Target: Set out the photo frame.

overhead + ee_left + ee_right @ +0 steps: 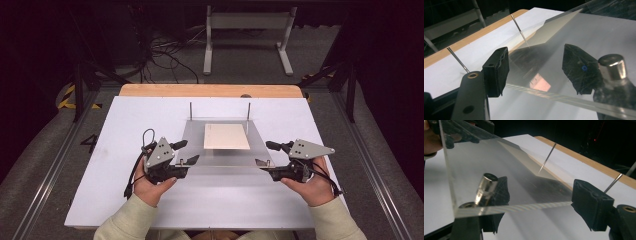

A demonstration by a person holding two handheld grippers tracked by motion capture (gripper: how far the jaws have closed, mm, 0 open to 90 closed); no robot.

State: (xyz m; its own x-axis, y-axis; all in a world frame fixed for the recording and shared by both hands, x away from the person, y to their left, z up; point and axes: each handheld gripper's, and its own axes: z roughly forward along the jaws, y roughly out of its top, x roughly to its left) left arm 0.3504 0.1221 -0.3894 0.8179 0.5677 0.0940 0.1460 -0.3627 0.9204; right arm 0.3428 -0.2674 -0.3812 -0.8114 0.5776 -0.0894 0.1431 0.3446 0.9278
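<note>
A clear acrylic plate lies on the white board, its far edge against two thin upright metal pins. A cream sheet shows through its middle. My left gripper is at the plate's near left corner and my right gripper at the near right corner. In the left gripper view the plate passes between wide-apart jaws, one pad in front and the other seen through it. The right gripper view shows the plate likewise between spread jaws. A metal stud sits at each near corner.
The white board covers a wooden tabletop whose far strip shows. Bare board lies left, right and in front of the plate. Beyond the table stand a white frame and loose cables on the floor.
</note>
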